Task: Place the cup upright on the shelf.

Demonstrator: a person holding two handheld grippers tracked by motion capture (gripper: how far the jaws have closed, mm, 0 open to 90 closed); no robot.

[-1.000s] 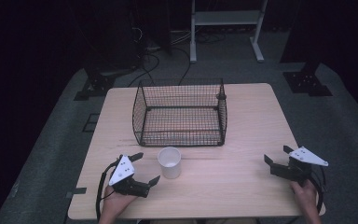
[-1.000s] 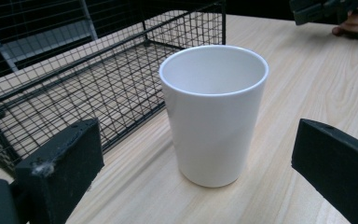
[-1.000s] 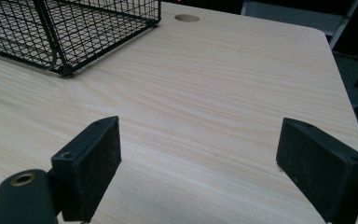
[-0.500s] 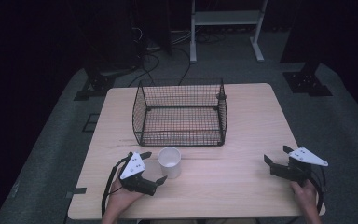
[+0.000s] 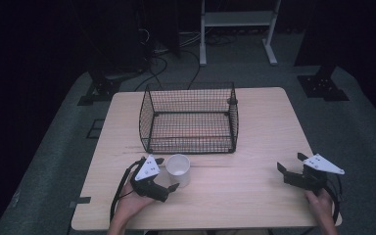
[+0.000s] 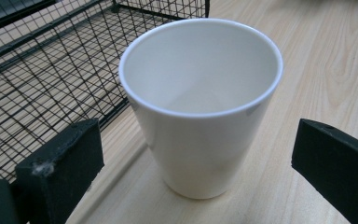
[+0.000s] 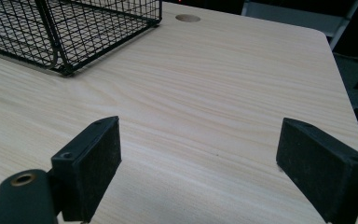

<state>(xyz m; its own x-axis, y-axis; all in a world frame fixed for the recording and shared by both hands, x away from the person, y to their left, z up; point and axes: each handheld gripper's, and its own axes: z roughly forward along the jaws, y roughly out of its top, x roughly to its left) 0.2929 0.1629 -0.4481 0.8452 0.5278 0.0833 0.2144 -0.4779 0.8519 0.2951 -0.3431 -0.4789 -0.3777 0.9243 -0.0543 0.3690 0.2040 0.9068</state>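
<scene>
A white cup (image 5: pixel 178 169) stands upright and empty on the wooden table (image 5: pixel 264 122), just in front of the black wire basket (image 5: pixel 191 143). My left gripper (image 5: pixel 168 173) is open at the cup's left side, one jaw on either flank. In the left gripper view the cup (image 6: pixel 200 116) fills the gap between the jaws, and neither jaw touches it. My right gripper (image 5: pixel 290 162) rests open near the table's front right corner, with nothing between its jaws and bare wood ahead of it (image 7: pixel 205 158).
The basket is empty and sits mid-table; its near corner (image 7: pixel 65 32) lies far left of the right gripper. A round cable hole (image 7: pixel 187 18) marks the table's far side. Dark floor, cables and a white stand (image 5: pixel 235 19) lie beyond the table.
My left gripper has moved right and forward to the cup, so its jaws now flank it. The right gripper and the cup have stayed put.
</scene>
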